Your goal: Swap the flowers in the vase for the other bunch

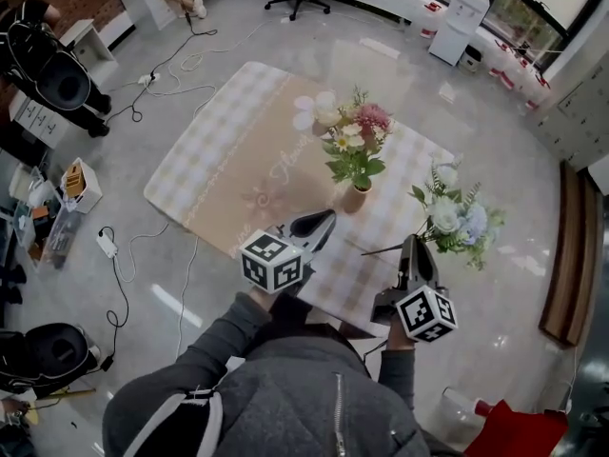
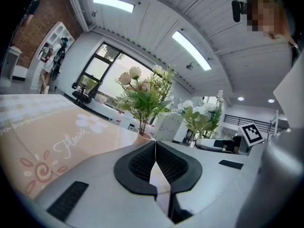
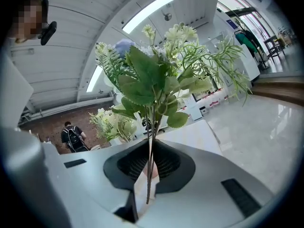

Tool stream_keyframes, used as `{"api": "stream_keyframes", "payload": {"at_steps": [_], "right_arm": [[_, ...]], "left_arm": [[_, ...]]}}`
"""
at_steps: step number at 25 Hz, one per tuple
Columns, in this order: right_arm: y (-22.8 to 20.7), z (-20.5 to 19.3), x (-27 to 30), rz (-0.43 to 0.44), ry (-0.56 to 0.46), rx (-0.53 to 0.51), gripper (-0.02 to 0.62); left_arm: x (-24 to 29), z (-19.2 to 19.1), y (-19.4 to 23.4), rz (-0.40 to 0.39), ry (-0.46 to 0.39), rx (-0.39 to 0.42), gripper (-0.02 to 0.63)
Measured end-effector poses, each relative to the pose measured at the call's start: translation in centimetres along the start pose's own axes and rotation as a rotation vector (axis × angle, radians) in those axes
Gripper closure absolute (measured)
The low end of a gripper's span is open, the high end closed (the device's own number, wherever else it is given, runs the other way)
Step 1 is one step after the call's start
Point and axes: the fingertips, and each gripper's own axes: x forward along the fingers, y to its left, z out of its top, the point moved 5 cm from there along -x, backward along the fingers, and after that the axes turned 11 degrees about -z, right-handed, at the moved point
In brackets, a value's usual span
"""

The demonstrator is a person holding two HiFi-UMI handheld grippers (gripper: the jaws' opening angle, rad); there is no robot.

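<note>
step: clear-out stage, by my read. The vase (image 1: 355, 198) has the pink-and-yellow bunch (image 1: 354, 143) in it; nothing is pulled yet.
vase: upright on the table (image 1: 219, 160), ahead of both your tools.
right tool (image 1: 412, 243): clenched on the thin stems of the white-and-blue bunch (image 1: 455, 219). The right gripper view shows them pinched in its grip. The bunch is in the air off to the right of the vase, apart from it.
left tool (image 1: 327, 218): closed tight with nothing between its jaws. The tip sits just left of the vase, on your side of it, not touching.
next: you need the vase empty before the new bunch goes in. Open the left tool, bring it onto the stems just above the vase mouth, close, and lift straight up.
watch: the vase looks small and light, so it may tip or ride up with the stems. Your right tool is occupied, so you can't brace it. Pull slow and vertical.
after: lay the old bunch on the table left of the vase, well apart from it. Then feed the right tool's stems into the mouth.
</note>
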Motion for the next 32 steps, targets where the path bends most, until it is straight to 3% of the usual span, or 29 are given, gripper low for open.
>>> {"api": "stream_keyframes", "payload": {"at_steps": [14, 23, 32], "right_arm": [[0.1, 1.3, 4.1, -0.036, 0.005, -0.019, 0.561], [0.3, 1.8, 6.0, -0.041, 0.024, -0.026, 0.561], [0.1, 2.0, 7.4, -0.054, 0.035, -0.031, 0.561]], "left_arm": [[3.6, 1.8, 4.3, 0.014, 0.02, 0.036, 0.592], [5.5, 1.5, 5.6, -0.018, 0.077, 0.014, 0.422], [7.5, 2.2, 6.4, -0.067, 0.09, 0.037, 0.413]]}}
